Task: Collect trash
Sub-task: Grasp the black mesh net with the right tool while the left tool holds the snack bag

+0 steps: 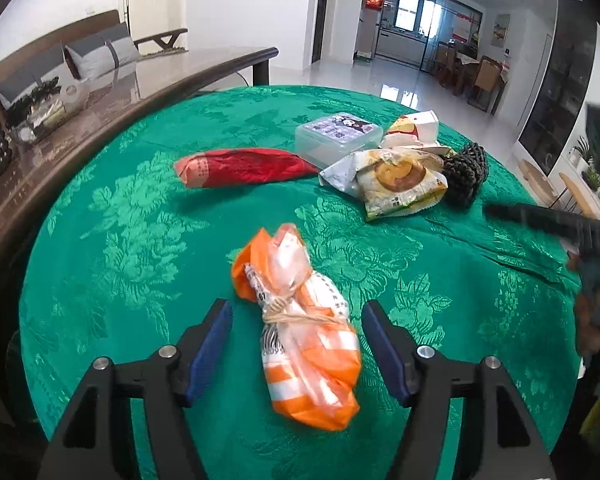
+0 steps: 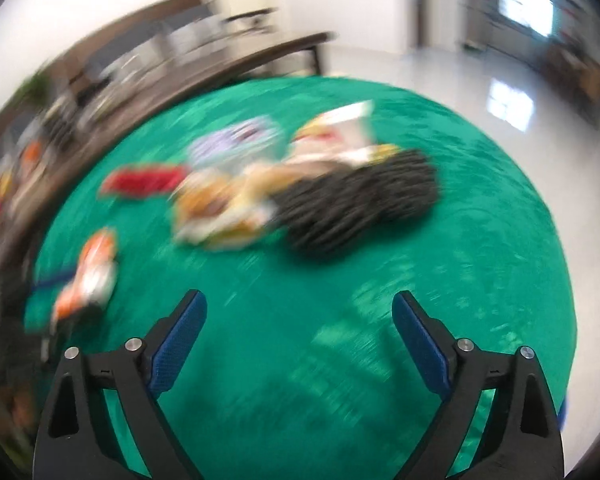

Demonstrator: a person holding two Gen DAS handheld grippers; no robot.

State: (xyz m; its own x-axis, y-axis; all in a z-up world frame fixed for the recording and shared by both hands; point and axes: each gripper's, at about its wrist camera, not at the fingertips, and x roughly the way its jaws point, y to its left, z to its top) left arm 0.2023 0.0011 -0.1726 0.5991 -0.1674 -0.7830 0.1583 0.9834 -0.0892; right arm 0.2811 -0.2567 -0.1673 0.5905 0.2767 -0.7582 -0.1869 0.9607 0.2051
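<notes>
An orange-and-white plastic bag (image 1: 304,340), tied with string, lies on the green tablecloth (image 1: 140,240). My left gripper (image 1: 298,306) is open with its blue pads on either side of the bag and a gap on both sides. Farther back lie a red wrapper (image 1: 244,166), a yellow-green snack packet (image 1: 400,180), a black mesh bundle (image 1: 466,172) and a white-and-red carton (image 1: 418,126). The right wrist view is blurred. My right gripper (image 2: 299,295) stands open over bare cloth, with the black mesh bundle (image 2: 360,204) and snack packet (image 2: 220,208) ahead and the orange bag (image 2: 88,272) at far left.
A clear lidded plastic box (image 1: 338,136) sits behind the red wrapper. A long dark wooden table (image 1: 100,92) with small items runs along the left of the round table. Glossy white floor (image 1: 380,76) lies beyond the far edge. A dark blurred gripper part (image 1: 548,220) enters from the right.
</notes>
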